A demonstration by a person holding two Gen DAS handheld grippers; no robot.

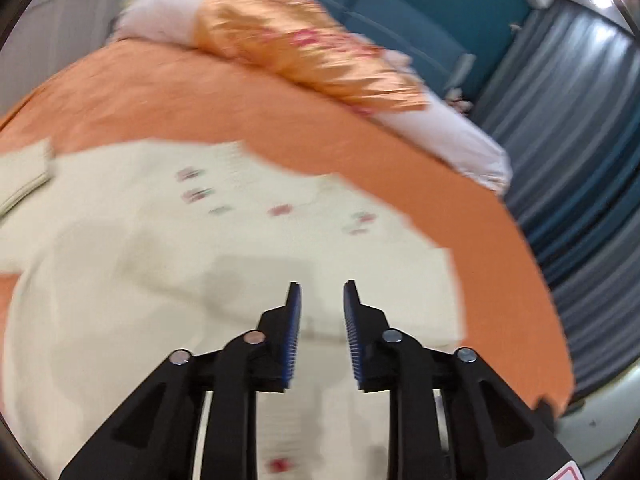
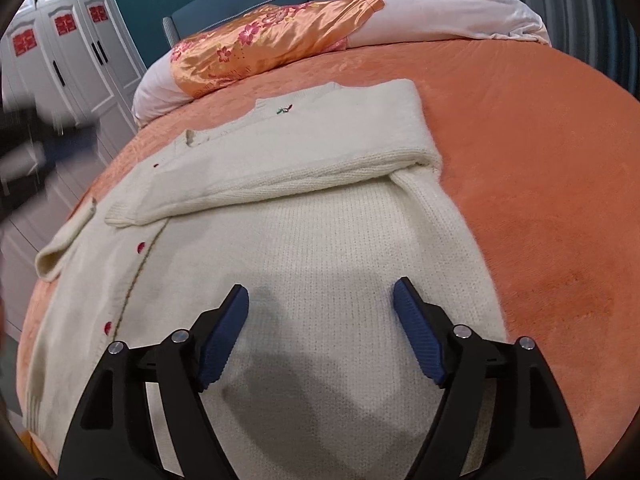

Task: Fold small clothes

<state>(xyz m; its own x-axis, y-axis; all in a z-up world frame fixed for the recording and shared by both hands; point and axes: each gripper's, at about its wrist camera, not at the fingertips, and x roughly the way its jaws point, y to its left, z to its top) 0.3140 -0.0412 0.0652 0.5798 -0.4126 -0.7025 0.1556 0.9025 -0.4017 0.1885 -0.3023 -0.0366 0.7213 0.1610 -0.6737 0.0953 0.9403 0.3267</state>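
Left-wrist view all motion-smeared; cream cardigan (image 2: pixel 320 264) cut off below, dark blur (image 2: pixel 36 152) at right-wrist view's left edge.

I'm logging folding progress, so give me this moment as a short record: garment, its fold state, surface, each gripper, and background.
garment: cream knit cardigan with red buttons and a small embroidered motif
fold state: one sleeve laid across the body; not yet a compact fold
surface: orange bedspread
left gripper: jaws narrowly apart, nothing between them, above the cardigan; view blurred
right gripper: jaws wide, empty, over the cardigan's lower body
background: orange floral satin pillow, white wardrobe
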